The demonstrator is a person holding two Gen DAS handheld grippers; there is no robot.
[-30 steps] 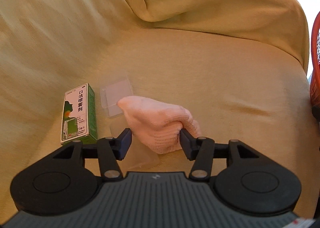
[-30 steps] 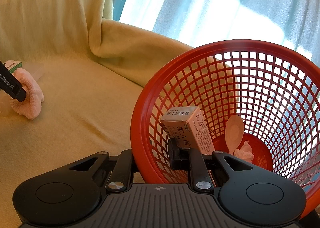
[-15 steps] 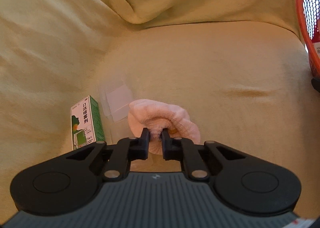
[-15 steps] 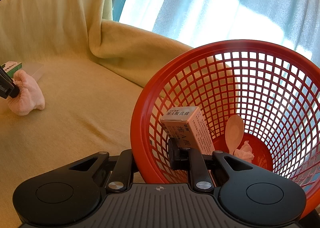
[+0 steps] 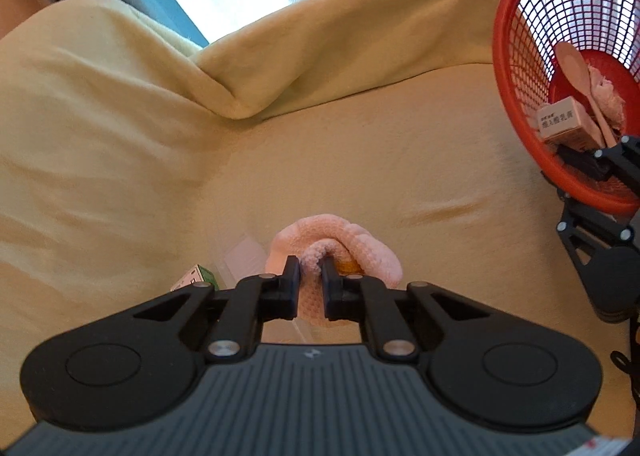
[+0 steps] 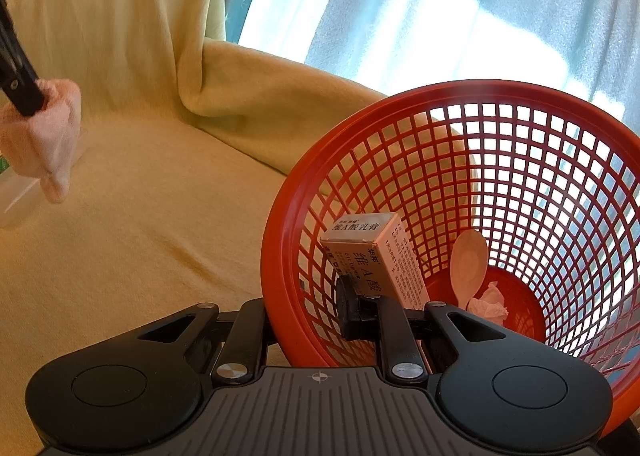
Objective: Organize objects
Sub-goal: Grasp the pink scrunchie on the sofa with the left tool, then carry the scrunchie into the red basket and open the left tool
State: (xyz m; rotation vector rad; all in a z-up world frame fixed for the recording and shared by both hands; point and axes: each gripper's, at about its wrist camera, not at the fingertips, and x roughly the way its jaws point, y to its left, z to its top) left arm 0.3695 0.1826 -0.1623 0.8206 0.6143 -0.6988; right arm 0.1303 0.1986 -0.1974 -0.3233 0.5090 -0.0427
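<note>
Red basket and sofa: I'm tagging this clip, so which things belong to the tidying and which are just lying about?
Part of the job:
- pink knitted cloth, pinched in the left gripper
- red basket, rim clamped by the right gripper
- ointment box, wooden spoon, crumpled tissue inside it
- green spray box, clear plastic box, not yet collected

Just there:
- yellow sofa cover
- curtain
</note>
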